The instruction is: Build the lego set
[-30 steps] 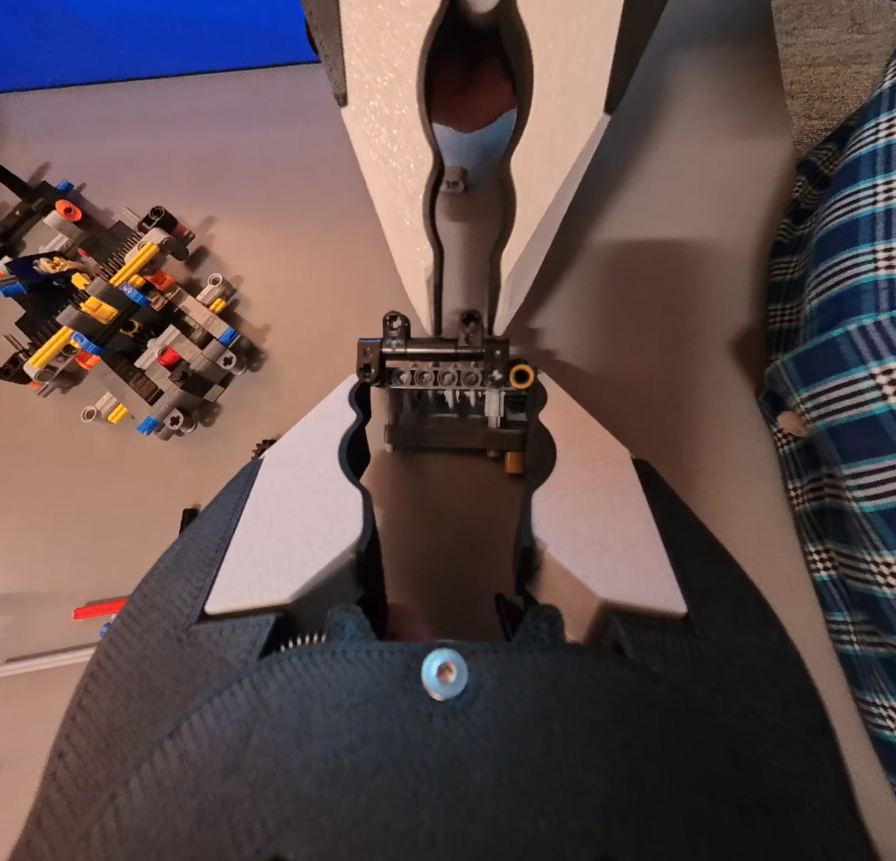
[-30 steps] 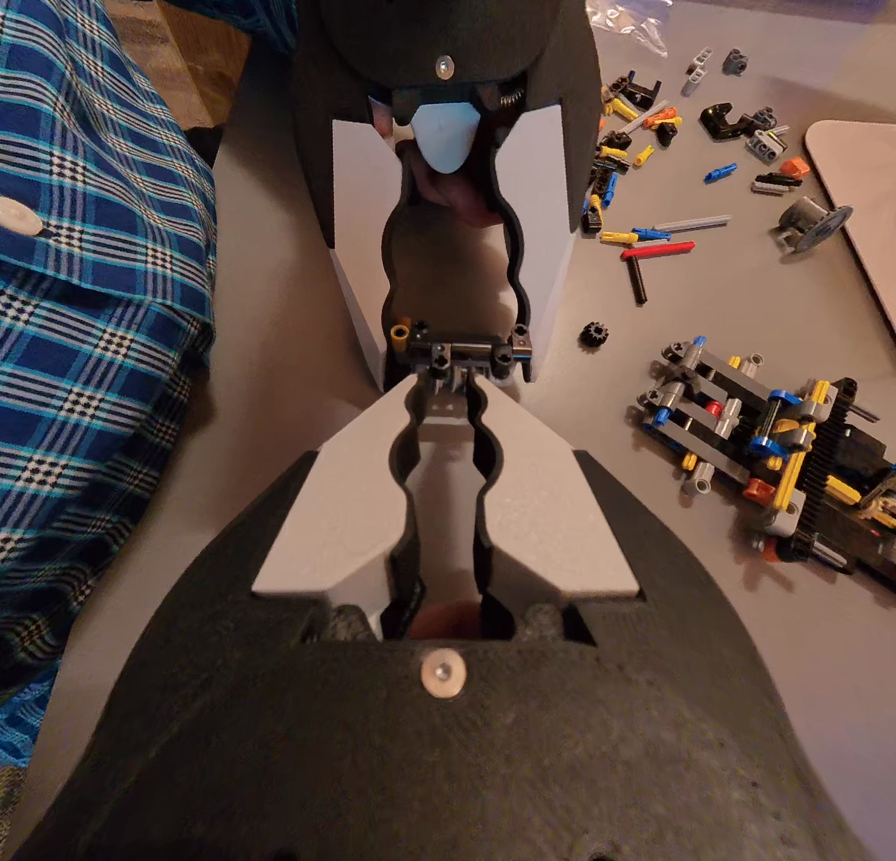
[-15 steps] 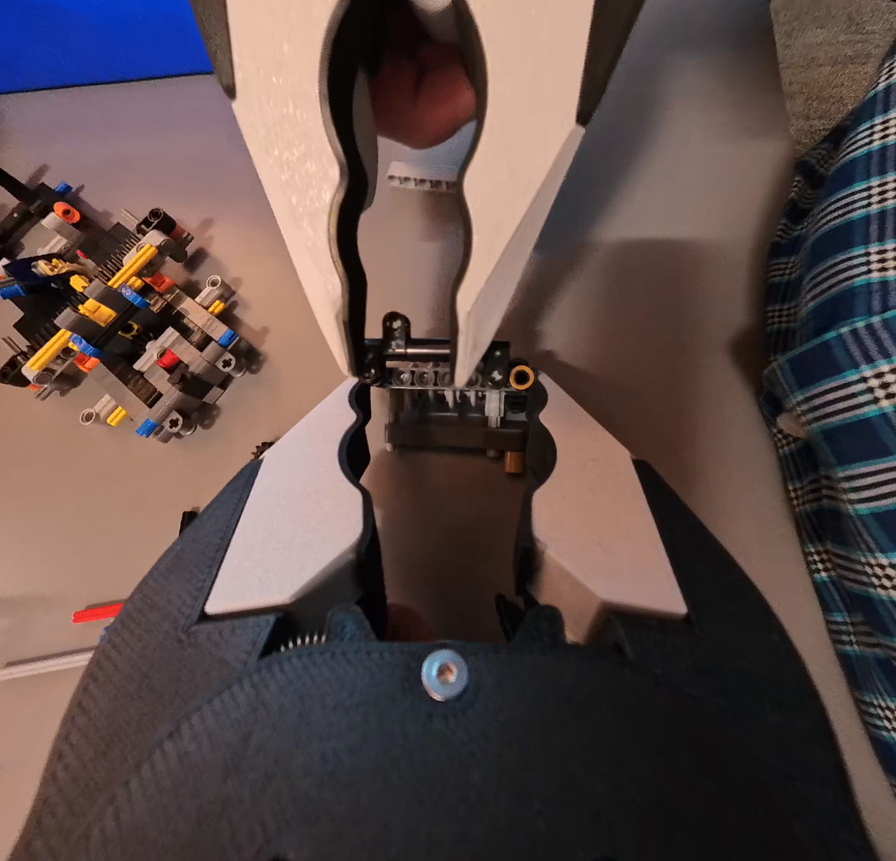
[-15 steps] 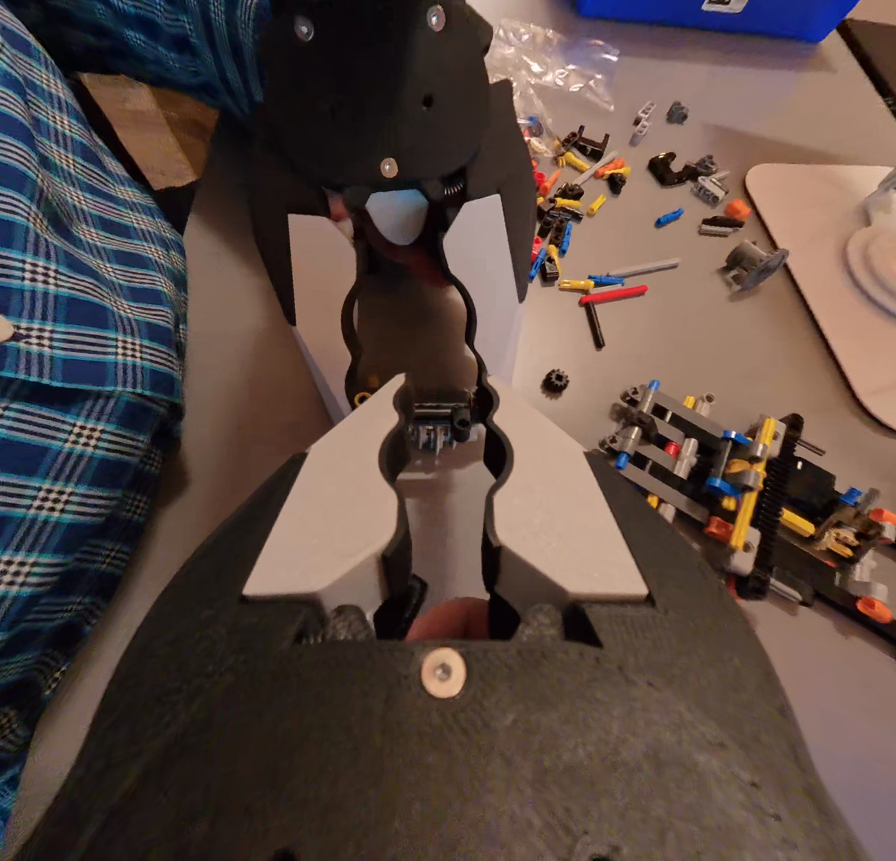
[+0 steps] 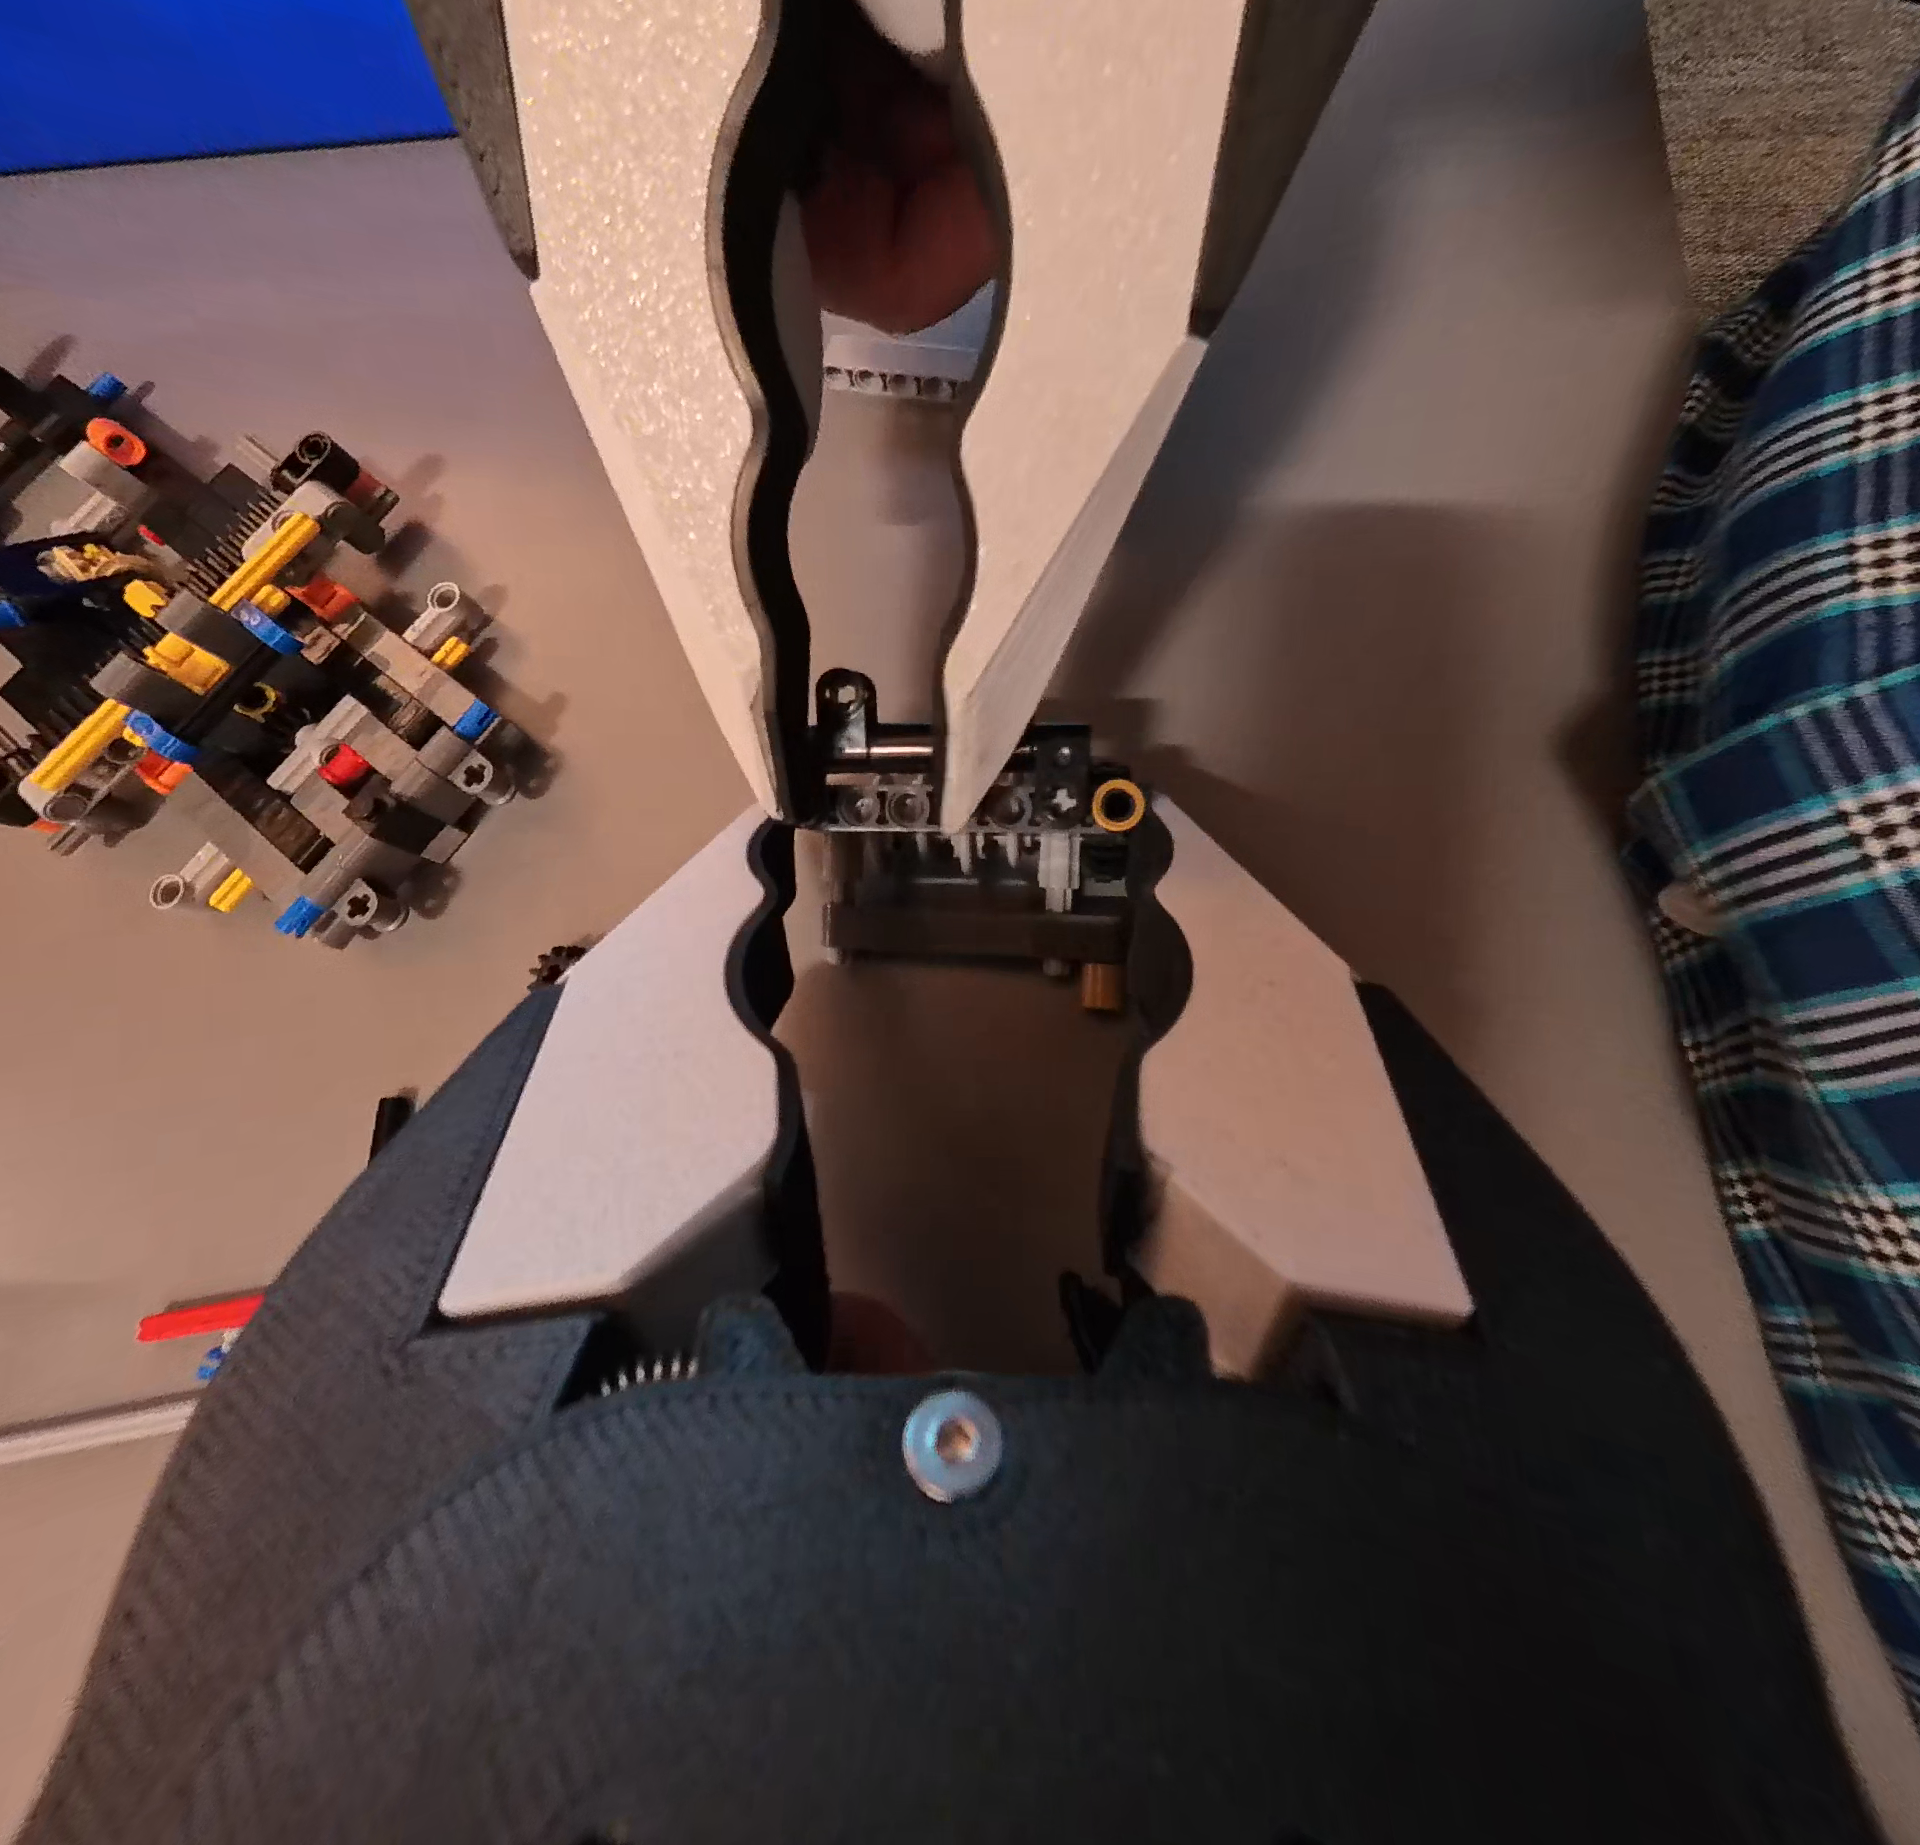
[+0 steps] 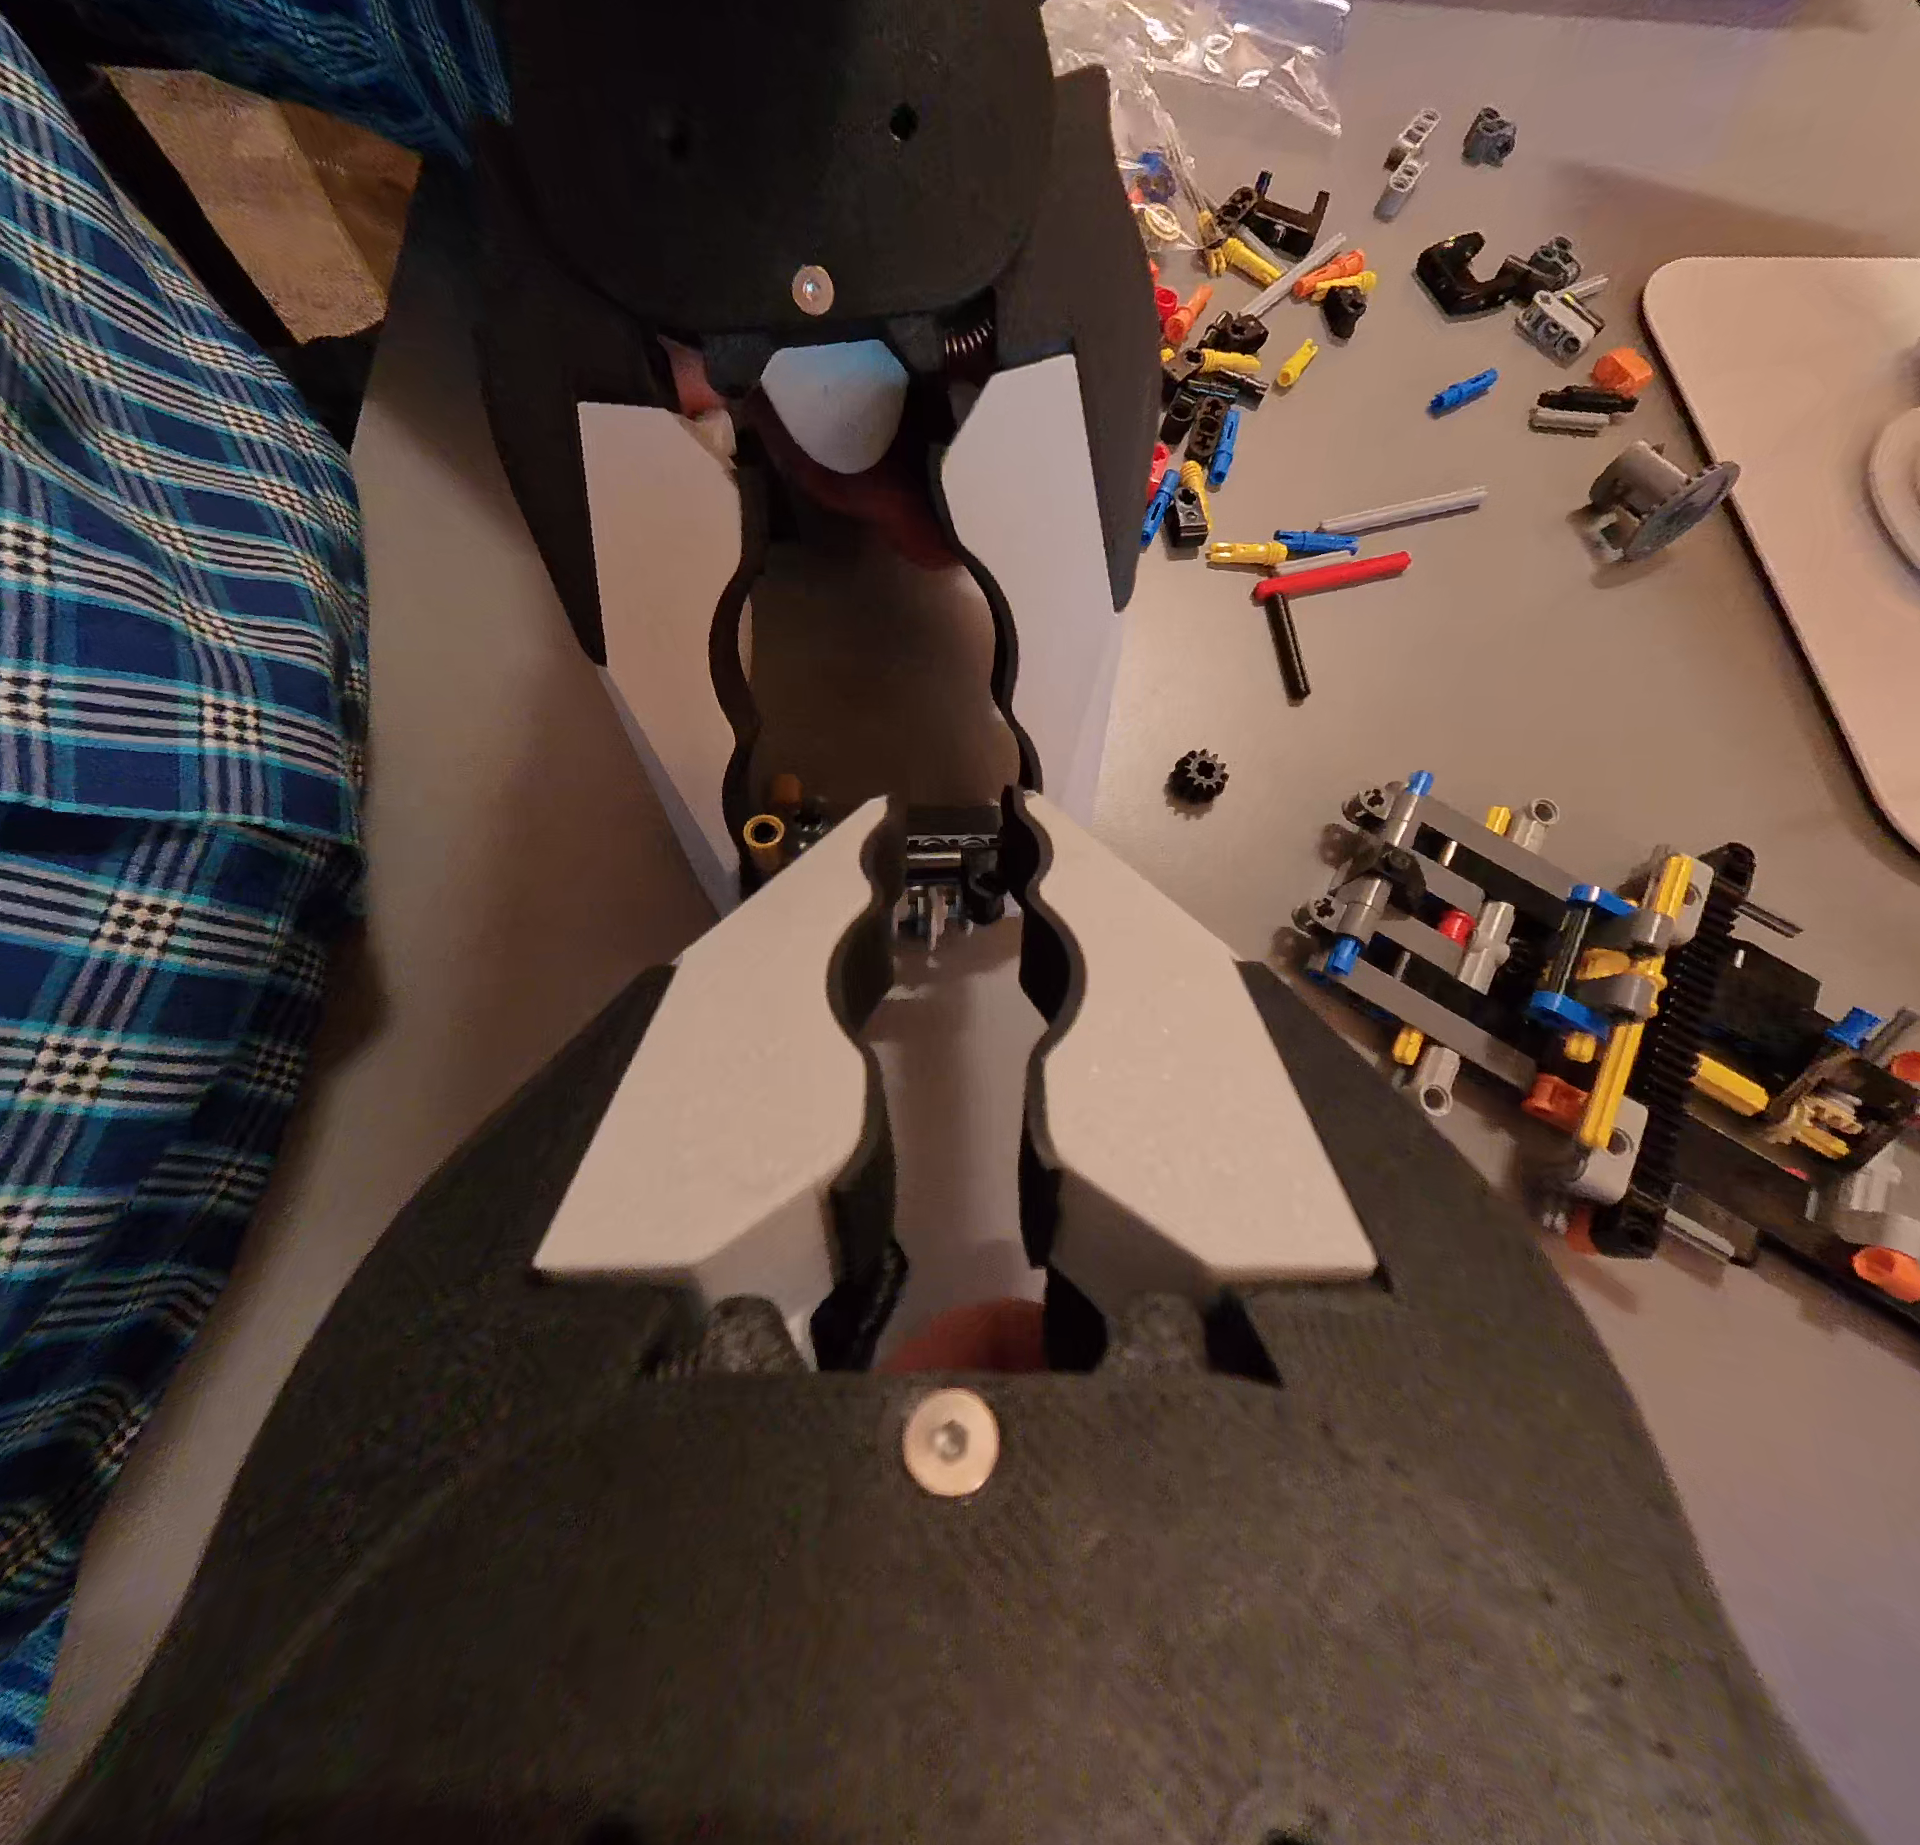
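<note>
We see a small black-and-grey lego sub-assembly [image 5: 966, 839] with a yellow bush at its 3 o'clock end, grasped by our left hand-held gripper [image 5: 961, 839], our right hand-held gripper [image 5: 868, 756] parted over its black top bar, larger lego chassis [image 5: 239, 683] on the desk [image 5: 312, 1068] at 9 o'clock

Left gripper [image 5: 961, 839] clamped; right gripper [image 6: 940, 839] parted

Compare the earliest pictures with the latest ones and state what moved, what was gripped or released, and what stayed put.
The right tool, shut on the small module's top bar a second ago, has opened and slid toward one end, its fingers now straddling the black lever piece. The left tool holds the module as before. The chassis build and loose parts lie unmoved.
</note>
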Tool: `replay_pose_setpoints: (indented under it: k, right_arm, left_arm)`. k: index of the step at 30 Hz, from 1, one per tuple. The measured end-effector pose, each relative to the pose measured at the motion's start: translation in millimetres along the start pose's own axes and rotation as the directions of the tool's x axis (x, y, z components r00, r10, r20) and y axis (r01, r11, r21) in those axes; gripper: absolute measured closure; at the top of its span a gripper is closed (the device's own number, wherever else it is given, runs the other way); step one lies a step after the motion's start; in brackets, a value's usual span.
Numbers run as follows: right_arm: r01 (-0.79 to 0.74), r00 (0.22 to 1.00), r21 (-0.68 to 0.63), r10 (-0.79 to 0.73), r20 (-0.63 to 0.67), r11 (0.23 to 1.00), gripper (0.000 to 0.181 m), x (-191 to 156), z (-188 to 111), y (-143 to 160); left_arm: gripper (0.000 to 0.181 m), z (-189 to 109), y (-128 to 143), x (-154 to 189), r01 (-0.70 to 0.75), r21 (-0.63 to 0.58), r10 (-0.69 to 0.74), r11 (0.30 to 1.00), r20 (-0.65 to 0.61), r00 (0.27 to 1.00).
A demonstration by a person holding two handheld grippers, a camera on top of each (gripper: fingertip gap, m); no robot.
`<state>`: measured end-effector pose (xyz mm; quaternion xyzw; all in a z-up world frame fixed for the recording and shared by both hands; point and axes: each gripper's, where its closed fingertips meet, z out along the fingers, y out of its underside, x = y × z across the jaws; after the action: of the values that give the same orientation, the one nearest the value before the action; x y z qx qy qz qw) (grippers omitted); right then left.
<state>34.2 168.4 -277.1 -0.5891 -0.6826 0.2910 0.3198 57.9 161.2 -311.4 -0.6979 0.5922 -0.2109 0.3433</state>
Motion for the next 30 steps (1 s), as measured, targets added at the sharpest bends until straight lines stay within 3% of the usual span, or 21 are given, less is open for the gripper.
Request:
replay_pose_setpoints:
  k: [13,30]
  right_arm:
    - [0.040,0.998,-0.030,-0.039,0.051,0.999,0.142,-10.0,-4.0,-4.7]
    - [-0.048,0.994,-0.076,0.055,0.092,0.996,0.145,-11.7,-3.7,-1.0]
  left_arm:
    - [0.119,0.4,0.4,0.3,-0.007,-0.003,0.007,1.000,0.001,1.000]
    - [0.119,0.9,0.5,0.1,-0.009,-0.003,0.009,1.000,-0.001,1.000]
